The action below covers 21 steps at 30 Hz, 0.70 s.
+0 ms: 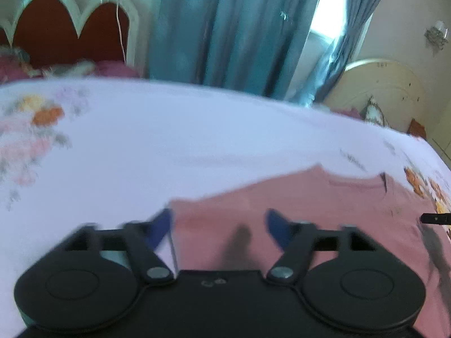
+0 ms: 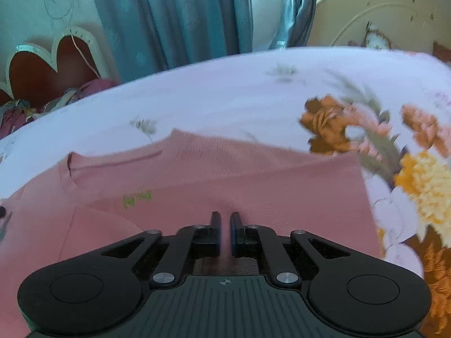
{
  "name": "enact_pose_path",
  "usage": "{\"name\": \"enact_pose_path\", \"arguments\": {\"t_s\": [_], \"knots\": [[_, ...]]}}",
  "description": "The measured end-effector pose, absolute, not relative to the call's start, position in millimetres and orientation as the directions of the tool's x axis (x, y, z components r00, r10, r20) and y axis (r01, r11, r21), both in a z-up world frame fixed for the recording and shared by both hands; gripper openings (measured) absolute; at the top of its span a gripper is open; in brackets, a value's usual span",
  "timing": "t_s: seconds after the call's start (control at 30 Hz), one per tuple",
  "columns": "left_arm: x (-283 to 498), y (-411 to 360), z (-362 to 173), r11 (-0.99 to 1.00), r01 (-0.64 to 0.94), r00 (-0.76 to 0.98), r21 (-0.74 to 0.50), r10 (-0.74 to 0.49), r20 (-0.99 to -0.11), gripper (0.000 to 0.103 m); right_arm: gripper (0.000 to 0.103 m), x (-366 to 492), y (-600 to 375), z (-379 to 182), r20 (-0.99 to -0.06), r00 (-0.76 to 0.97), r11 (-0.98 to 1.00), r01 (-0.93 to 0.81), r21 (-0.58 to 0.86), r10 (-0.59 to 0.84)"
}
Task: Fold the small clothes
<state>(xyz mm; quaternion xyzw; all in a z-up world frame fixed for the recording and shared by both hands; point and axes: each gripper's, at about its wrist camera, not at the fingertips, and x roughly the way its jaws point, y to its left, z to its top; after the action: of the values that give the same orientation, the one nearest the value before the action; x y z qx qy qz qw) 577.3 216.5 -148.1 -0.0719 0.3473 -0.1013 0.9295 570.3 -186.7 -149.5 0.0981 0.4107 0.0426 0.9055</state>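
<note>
Both the left gripper (image 1: pixel 218 225) and right gripper (image 2: pixel 224 226) are black, blue-padded, seemingly silver-screwed.

You are working in a home bedroom.
You are facing a bed with a floral sheet (image 2: pixel 225 90), a scalloped headboard (image 1: pixel 70 19) standing far left, teal curtains (image 1: pixel 225 28) hanging across the far window, and a cream footboard (image 2: pixel 380 14) rising far right.

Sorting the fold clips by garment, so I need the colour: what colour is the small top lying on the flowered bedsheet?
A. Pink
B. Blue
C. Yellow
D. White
A: the top spread on the flowered bedsheet is plainly pink in both wrist views.
</note>
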Motion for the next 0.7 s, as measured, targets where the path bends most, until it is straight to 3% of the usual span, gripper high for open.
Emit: {"name": "enact_pose_path", "arguments": {"t_s": [0.07,0.13,0.17,0.2,0.23,0.27,0.37,0.43,0.47,0.5,0.6,0.7], "knots": [[578,205,-147,0.964,0.168,0.728,-0.208,-0.263,-0.633,0.082,0.006,569,-167,-144,-0.72,0.658,0.966,-0.049,0.253,0.222],[587,196,-161,0.964,0.162,0.667,-0.209,-0.263,-0.697,0.08,0.007,570,-142,-146,-0.711,0.648,0.958,-0.116,0.261,0.272],[587,193,-167,0.972,0.151,0.667,-0.18,-0.235,-0.707,0.08,0.022,570,-131,-150,-0.723,0.632,0.958,-0.137,0.25,0.279],[584,191,-165,0.975,0.159,0.68,-0.155,-0.222,-0.699,0.079,0.06,571,-121,-157,-0.745,0.609,0.962,-0.153,0.226,0.271],[580,191,-160,0.975,0.156,0.684,-0.158,-0.222,-0.695,0.077,0.07,570,-114,-161,-0.757,0.594,0.962,-0.176,0.209,0.273],[573,192,-155,0.97,0.162,0.702,-0.183,-0.243,-0.669,0.078,0.073,566,-106,-161,-0.758,0.602,0.966,-0.201,0.161,0.251],[558,178,-141,0.956,0.189,0.729,-0.224,-0.29,-0.62,0.079,0.073,551,-94,-147,-0.707,0.649,0.958,-0.235,0.161,0.279],[553,154,-137,0.954,0.219,0.731,-0.206,-0.301,-0.613,0.08,0.061,551,-79,-144,-0.682,0.669,0.953,-0.254,0.164,0.296],[550,142,-139,0.95,0.232,0.727,-0.207,-0.311,-0.613,0.08,0.049,552,-71,-145,-0.686,0.654,0.945,-0.271,0.182,0.319],[546,133,-143,0.947,0.245,0.723,-0.206,-0.32,-0.613,0.08,0.046,553,-63,-148,-0.692,0.631,0.934,-0.292,0.206,0.35],[540,117,-158,0.952,0.272,0.709,-0.142,-0.298,-0.639,0.079,0.045,553,-52,-161,-0.716,0.596,0.923,-0.334,0.189,0.362],[530,149,-172,0.974,0.207,0.709,-0.092,-0.214,-0.672,0.078,0.045,550,-91,-159,-0.719,0.642,0.961,-0.228,0.153,0.267]]}}
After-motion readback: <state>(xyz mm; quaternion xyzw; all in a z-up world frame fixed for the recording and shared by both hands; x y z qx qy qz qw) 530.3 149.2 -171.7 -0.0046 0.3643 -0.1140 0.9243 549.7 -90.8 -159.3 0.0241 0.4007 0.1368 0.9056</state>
